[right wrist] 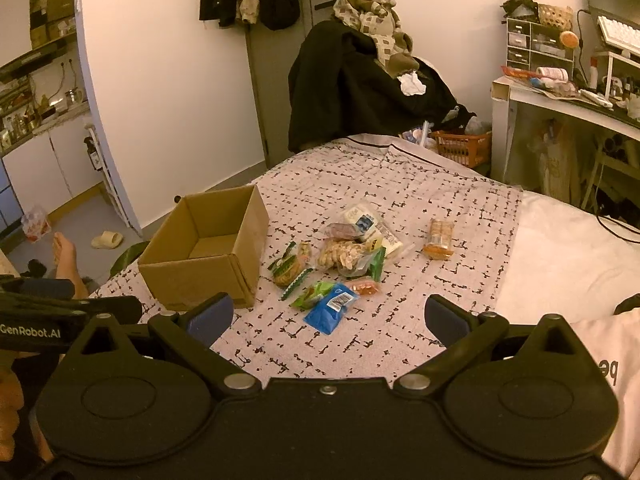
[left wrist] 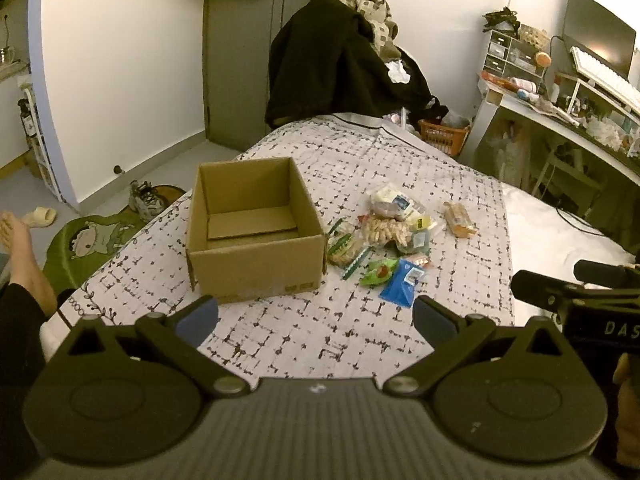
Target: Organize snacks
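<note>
An open, empty cardboard box (left wrist: 256,228) (right wrist: 204,256) stands on the patterned bedspread. To its right lies a pile of snack packets (left wrist: 386,236) (right wrist: 344,256): a blue packet (left wrist: 400,284) (right wrist: 330,307), a green packet (left wrist: 378,273) (right wrist: 310,295), a cookie bag (left wrist: 386,230) (right wrist: 338,254) and a lone cracker pack (left wrist: 460,219) (right wrist: 440,238) off to the right. My left gripper (left wrist: 316,316) hovers open over the bed, short of the box and the pile. My right gripper (right wrist: 328,316) is open too, just before the blue packet. Neither holds anything.
The bed (left wrist: 320,340) (right wrist: 400,320) carries a white pillow or sheet at right (right wrist: 568,264). A clothes-heaped chair (left wrist: 340,60), an orange basket (left wrist: 442,134) and a cluttered desk (left wrist: 560,120) stand beyond. A person's bare foot (left wrist: 20,248), a slipper and a green rug lie left.
</note>
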`<act>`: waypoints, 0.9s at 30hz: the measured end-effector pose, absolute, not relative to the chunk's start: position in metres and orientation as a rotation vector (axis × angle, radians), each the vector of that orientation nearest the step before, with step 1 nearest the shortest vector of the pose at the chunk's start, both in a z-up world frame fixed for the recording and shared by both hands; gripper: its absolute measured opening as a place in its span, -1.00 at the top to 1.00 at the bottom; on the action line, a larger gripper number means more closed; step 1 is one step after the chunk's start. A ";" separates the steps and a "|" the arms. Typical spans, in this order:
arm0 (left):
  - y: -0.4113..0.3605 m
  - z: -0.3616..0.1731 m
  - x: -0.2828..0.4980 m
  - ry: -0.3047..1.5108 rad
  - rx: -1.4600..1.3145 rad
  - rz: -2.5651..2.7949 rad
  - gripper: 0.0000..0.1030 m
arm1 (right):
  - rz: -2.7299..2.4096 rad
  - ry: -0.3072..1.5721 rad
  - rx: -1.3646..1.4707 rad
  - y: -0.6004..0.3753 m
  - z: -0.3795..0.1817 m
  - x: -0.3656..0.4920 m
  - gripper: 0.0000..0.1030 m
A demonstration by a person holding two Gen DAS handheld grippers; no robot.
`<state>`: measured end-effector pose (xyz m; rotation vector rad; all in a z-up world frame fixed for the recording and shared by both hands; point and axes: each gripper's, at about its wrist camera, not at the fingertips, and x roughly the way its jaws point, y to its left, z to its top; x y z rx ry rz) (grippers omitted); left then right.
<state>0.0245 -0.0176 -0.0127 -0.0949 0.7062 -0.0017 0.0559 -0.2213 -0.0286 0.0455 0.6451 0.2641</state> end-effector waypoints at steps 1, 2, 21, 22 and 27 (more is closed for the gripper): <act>-0.018 -0.013 0.026 0.705 -0.096 0.004 -0.99 | 0.262 0.657 0.055 -0.222 -0.027 0.058 -1.00; -0.018 -0.013 0.028 0.700 -0.096 0.010 -0.99 | 0.259 0.662 0.057 -0.222 -0.026 0.060 -1.00; -0.027 -0.020 0.059 0.686 -0.143 -0.007 -0.95 | 0.226 0.697 0.089 -0.237 -0.030 0.102 -0.78; -0.028 -0.022 0.061 0.687 -0.141 -0.009 -0.94 | 0.223 0.707 0.091 -0.237 -0.031 0.105 -0.77; -0.033 -0.029 0.070 0.695 -0.155 -0.018 -0.89 | 0.208 0.747 0.114 -0.241 -0.039 0.118 -0.74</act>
